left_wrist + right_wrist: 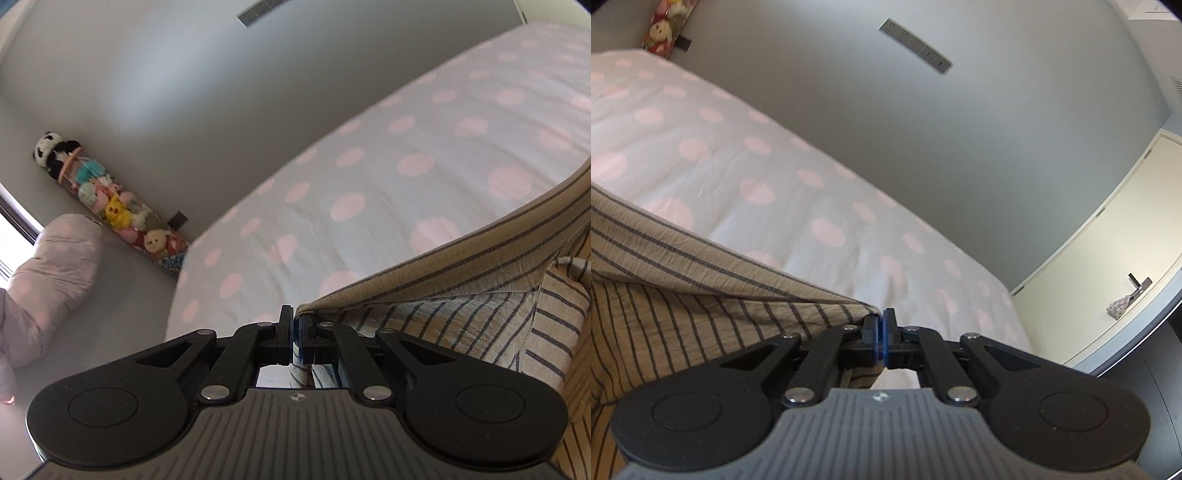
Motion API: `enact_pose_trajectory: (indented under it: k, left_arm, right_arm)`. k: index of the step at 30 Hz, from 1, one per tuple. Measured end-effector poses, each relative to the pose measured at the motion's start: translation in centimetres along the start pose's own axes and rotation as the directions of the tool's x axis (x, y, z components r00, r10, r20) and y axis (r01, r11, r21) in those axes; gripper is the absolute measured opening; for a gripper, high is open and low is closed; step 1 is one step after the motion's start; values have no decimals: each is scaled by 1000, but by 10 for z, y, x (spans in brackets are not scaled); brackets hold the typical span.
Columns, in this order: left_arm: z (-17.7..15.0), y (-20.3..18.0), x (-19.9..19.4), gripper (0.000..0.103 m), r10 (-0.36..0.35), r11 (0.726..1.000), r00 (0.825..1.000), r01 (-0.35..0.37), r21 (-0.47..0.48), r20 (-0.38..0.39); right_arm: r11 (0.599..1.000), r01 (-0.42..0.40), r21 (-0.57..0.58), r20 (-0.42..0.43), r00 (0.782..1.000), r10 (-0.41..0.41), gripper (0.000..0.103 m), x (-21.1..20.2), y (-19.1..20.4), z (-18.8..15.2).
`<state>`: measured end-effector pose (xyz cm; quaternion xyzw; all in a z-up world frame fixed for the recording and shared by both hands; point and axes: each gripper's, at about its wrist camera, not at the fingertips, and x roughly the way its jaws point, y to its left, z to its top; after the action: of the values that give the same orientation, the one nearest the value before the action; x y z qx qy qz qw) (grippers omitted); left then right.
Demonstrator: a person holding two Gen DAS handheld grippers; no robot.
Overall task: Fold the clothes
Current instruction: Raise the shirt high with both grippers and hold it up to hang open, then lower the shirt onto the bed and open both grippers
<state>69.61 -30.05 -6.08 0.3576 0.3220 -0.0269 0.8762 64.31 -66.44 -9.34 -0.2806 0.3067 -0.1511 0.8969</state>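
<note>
A tan garment with dark stripes stretches from my left gripper off to the right, its edge pulled taut above the bed. That gripper is shut on the garment's corner. In the right wrist view the same striped garment runs in from the left to my right gripper, which is shut on its other corner. Folds of the cloth hang beneath both grippers. Both grippers are held over a bed with a white sheet with pink dots.
The dotted bed sheet ends at a grey wall. A clear tube of plush toys topped by a panda stands in the corner, beside a dotted pillow. A cream door with a handle is at the right.
</note>
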Motion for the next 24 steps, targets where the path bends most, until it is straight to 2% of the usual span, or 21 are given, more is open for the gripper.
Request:
enact_pose_trajectory:
  k: [5,10,13,15,16,17,21,24]
  left_arm:
    - [-8,-36,44,1,-6,999,998,8,37,-57]
    - [-20,-53,77,6,-27,1000,992,26,-11,-120]
    - [-28,-51,81,12,-35,999,991,30,-43,-127]
    - [-30,-48,82,25,-42,998,991,35,-60,-123]
    - [-30,-44,82,30,-46,996,991,36,-76,-123]
    - [-31,-39,82,37,-49,995,991,37,-94,-123]
    - [-35,-21,69,42,-79,986,992,63,-151,-102]
    - [-39,-14,39,47,-152,973,988,143,-180,-33]
  right_arm:
    - [1000,-21,-21,-50,999,20,3,46,37,6]
    - [998,-57,-2,-106,993,57,5,68,59,-16]
    - [995,-101,27,-123,987,103,16,74,60,-22]
    - [993,-110,48,-110,987,115,35,72,56,-22]
    - [992,-115,59,-103,987,120,52,71,54,-22]
    - [991,-119,68,-95,988,125,60,70,52,-21]
    - [982,-164,90,-63,983,170,62,49,41,-24]
    - [960,-243,142,-16,969,248,64,21,33,-29]
